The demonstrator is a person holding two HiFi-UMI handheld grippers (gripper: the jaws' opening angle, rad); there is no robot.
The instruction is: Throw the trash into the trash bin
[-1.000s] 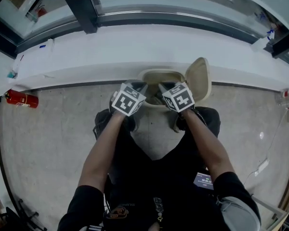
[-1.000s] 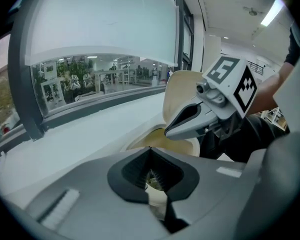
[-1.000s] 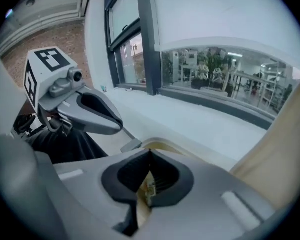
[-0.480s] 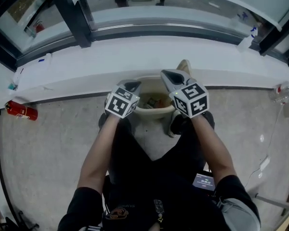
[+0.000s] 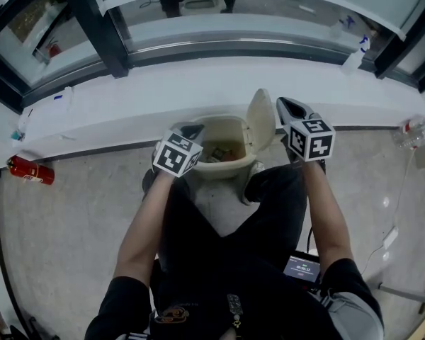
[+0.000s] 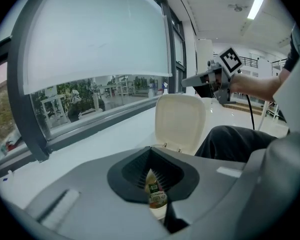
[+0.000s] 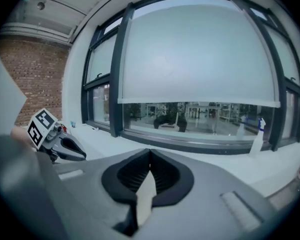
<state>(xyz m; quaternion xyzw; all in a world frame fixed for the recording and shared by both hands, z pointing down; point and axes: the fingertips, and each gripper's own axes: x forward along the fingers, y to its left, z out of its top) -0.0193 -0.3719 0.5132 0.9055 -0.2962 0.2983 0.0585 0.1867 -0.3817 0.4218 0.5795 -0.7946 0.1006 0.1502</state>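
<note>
The open trash bin [image 5: 219,121] sits at 3 o'clock of the left tool [image 5: 192,128], which is nearer than the right tool [image 5: 287,105]. Both are pressed together, empty.

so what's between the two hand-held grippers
The trash bin, lid raised, sits between the left hand-held gripper and the right hand-held gripper, as the head view shows.

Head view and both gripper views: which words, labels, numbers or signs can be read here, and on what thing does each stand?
Packet between the left jaws: green label, print too small to read.
Left marker cube and right marker cube: square patterns only, no words.
Fire extinguisher: label too blurred to read.
No text reads clearly.
</note>
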